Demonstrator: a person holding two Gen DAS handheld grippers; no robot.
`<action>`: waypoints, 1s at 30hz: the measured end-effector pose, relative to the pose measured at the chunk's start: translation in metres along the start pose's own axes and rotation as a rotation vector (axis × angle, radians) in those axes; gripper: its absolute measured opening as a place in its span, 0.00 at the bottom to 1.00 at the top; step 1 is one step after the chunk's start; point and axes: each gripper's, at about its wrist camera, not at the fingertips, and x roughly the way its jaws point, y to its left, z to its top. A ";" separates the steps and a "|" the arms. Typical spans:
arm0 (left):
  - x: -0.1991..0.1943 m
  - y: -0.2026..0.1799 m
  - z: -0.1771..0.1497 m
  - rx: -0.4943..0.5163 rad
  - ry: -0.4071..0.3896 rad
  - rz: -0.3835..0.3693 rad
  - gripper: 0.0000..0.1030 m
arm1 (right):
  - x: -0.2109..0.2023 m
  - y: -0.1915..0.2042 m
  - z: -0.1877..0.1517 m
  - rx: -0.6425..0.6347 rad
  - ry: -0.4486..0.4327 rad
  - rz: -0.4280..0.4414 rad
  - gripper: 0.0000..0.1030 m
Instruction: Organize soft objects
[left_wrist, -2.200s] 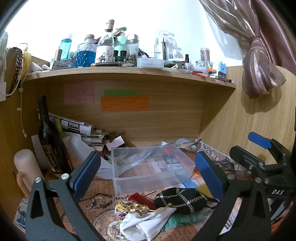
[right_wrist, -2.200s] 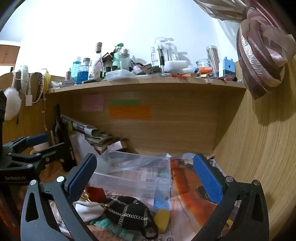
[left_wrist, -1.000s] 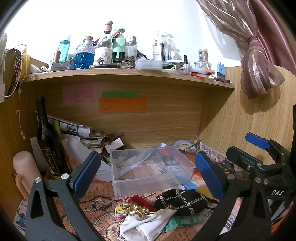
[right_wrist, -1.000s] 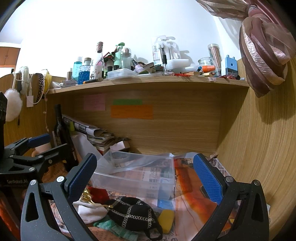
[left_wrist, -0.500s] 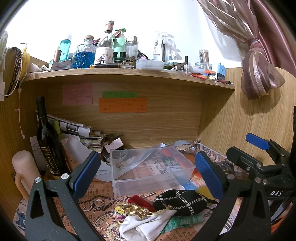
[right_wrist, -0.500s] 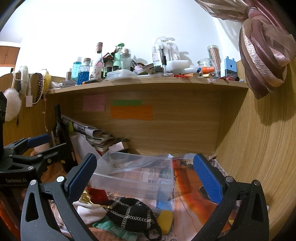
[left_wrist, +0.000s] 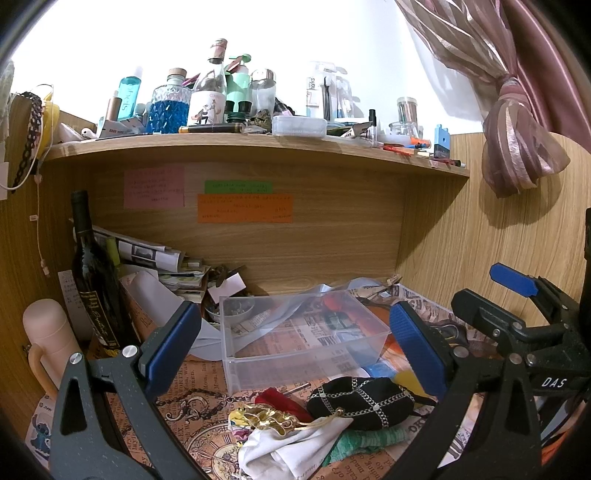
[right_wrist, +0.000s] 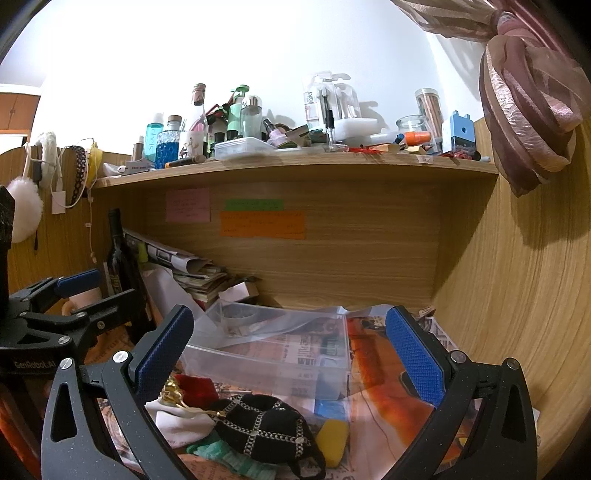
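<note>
— Grippers first: how do they stand?

— Left gripper (left_wrist: 293, 345) is spread wide, its blue pads far apart with nothing between them. It hangs above the desk, facing the shelf unit. Right gripper (right_wrist: 288, 349) is the same: fingers splayed wide, nothing held. Each shows at the edge of the other's view, so they sit side by side.

— Where are the soft things?

— Heaped on the paper-covered desk (left_wrist: 192, 417), just in front of the clear plastic box (left_wrist: 303, 343). A black pouch with a chain pattern (left_wrist: 360, 402) lies on top, right of centre in the left view. A white cloth (left_wrist: 284, 448) is bunched beside it, with a gold ornament (left_wrist: 269, 417) resting on it. A red cloth (left_wrist: 275, 400) peeks out behind, and a green knitted piece (left_wrist: 364, 439) pokes from under the black pouch.

— And the box?

— Upright and open on top; through its walls I see only the newsprint beneath. A yellow sponge (right_wrist: 332, 437) lies near its front right corner, touching the pouch's edge in the right view.

— Anything around?

— A dark wine bottle (left_wrist: 94, 291) stands at the left by stacked newspapers (left_wrist: 147, 253); the shelf (left_wrist: 258, 142) above is crowded with bottles.
</note>
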 end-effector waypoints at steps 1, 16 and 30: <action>0.000 0.000 0.000 0.001 0.000 0.001 1.00 | 0.000 0.000 0.000 0.000 -0.001 0.001 1.00; 0.000 0.000 0.000 0.001 0.001 0.000 1.00 | -0.003 0.006 0.003 0.003 -0.012 0.002 1.00; 0.014 0.004 -0.007 0.000 0.055 0.001 1.00 | 0.007 -0.007 -0.006 0.035 0.028 -0.012 1.00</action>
